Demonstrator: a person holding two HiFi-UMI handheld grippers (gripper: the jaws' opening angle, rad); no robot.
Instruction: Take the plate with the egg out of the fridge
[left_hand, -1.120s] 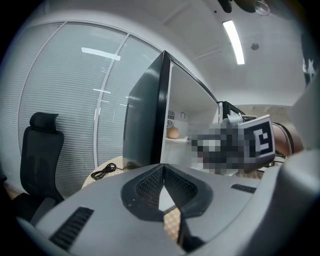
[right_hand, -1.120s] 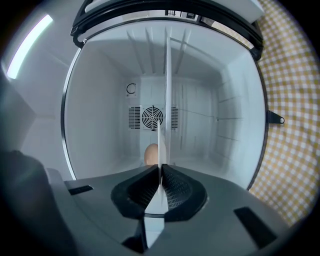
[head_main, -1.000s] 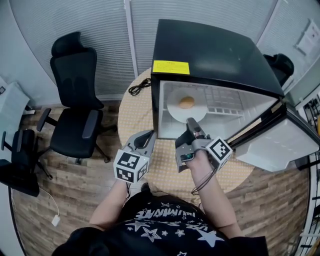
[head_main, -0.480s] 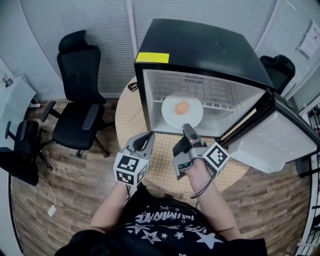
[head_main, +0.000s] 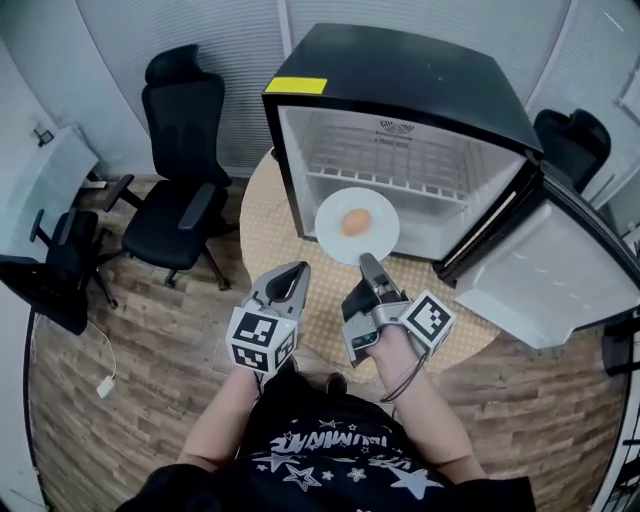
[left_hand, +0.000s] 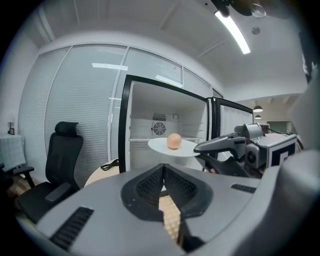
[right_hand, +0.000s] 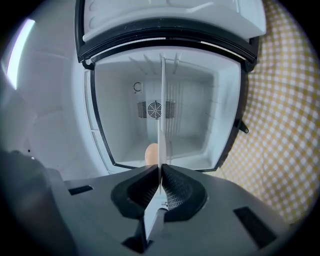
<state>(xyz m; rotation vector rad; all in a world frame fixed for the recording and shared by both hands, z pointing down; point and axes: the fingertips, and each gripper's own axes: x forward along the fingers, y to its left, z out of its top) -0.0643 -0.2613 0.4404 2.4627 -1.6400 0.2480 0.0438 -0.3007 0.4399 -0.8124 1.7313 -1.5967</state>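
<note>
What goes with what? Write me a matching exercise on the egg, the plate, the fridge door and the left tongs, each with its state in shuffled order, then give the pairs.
Things:
1. egg
2. plate
3. fridge door
4. left tongs

States:
A. swung open
B. shut, nothing between them
C. lying on the plate
D. rim pinched in the right tongs

Pairs: 1-C; 2-D; 3-A; 4-B
</note>
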